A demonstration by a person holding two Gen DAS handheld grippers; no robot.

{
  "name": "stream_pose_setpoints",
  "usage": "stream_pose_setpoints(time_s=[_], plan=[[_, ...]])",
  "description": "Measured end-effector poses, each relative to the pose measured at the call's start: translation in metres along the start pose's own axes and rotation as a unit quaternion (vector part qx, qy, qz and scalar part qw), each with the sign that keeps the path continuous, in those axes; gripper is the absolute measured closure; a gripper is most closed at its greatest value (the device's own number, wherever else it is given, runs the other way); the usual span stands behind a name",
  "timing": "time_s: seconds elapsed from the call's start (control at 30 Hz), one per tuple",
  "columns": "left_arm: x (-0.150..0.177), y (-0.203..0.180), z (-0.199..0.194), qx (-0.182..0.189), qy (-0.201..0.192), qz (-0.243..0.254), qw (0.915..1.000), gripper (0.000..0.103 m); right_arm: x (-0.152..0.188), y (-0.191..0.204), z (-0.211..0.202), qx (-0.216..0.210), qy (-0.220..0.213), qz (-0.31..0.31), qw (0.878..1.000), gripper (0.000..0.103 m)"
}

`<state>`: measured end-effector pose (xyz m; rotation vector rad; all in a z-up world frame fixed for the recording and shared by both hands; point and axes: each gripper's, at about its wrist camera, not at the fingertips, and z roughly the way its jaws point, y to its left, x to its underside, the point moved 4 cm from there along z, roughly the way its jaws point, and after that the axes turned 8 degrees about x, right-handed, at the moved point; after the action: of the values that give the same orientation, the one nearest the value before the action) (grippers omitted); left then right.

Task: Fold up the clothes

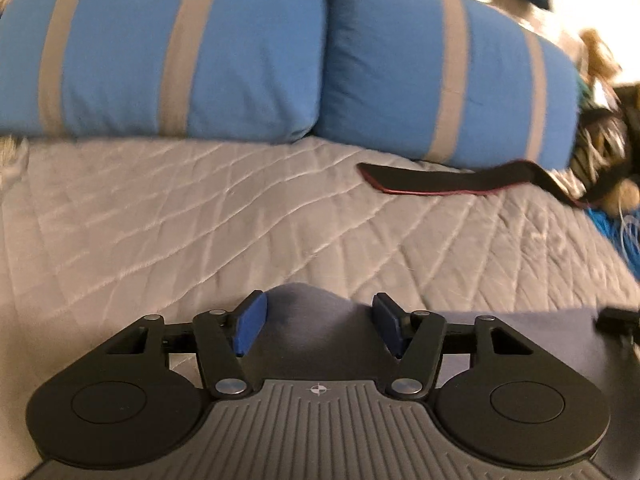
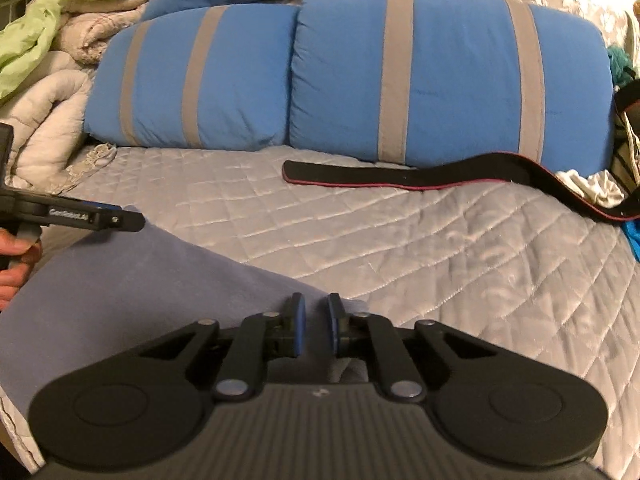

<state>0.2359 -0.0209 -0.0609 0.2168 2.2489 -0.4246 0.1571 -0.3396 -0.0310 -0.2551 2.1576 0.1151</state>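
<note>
A grey-blue garment [image 2: 132, 280] lies on the quilted grey bed cover [image 2: 400, 248], at the near edge. In the left wrist view a hump of it [image 1: 316, 320] rises between the wide-open blue pads of my left gripper [image 1: 318, 326]. My left gripper also shows from the side in the right wrist view [image 2: 120, 220], at the garment's far left corner. My right gripper [image 2: 317, 326] is nearly closed, with a narrow gap between its pads, over the garment's right edge. I cannot tell if cloth is pinched between them.
Two blue pillows with grey stripes [image 2: 352, 76] lie across the far side of the bed. A black strap with red edging [image 2: 420, 178] lies in front of them. Crumpled bedding and a green cloth [image 2: 52, 28] sit at the far left. Clutter lies at the far right.
</note>
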Motion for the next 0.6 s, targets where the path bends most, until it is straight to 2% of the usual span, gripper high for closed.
stream_pose_setpoints(time_s=[0.1, 0.13, 0.3, 0.37, 0.4, 0.47, 0.53, 0.6], plan=[[-0.001, 0.014, 0.002, -0.024, 0.002, -0.022, 0.9995, 0.046, 0.000, 0.000, 0.000, 0.001, 0.003, 0.002, 1.000, 0.075], [-0.001, 0.017, 0.000, -0.043, 0.001, -0.020, 0.9989, 0.046, 0.000, 0.000, 0.001, 0.001, 0.004, 0.003, 1.000, 0.075], [-0.004, 0.019, -0.023, -0.044, -0.025, -0.006, 0.9987, 0.045, 0.000, -0.002, -0.003, 0.017, 0.000, -0.001, 1.000, 0.072], [-0.003, 0.008, -0.041, -0.050, -0.040, 0.009, 0.9979, 0.046, 0.001, -0.008, -0.006, 0.045, -0.010, 0.000, 0.999, 0.070], [-0.002, -0.001, -0.053, -0.049, -0.051, 0.023, 0.9972, 0.046, 0.000, -0.011, -0.009, 0.050, -0.016, 0.002, 0.999, 0.069], [0.001, -0.020, -0.072, -0.025, -0.067, 0.062, 0.9955, 0.046, 0.000, -0.017, -0.015, 0.051, -0.027, 0.009, 0.998, 0.069], [0.008, -0.035, -0.085, -0.007, -0.073, 0.095, 0.9928, 0.047, 0.001, -0.016, -0.023, 0.029, -0.036, 0.010, 0.999, 0.069], [0.016, -0.045, -0.085, 0.012, -0.054, 0.112, 0.9921, 0.050, 0.002, -0.011, -0.030, 0.005, -0.043, 0.001, 0.999, 0.069]])
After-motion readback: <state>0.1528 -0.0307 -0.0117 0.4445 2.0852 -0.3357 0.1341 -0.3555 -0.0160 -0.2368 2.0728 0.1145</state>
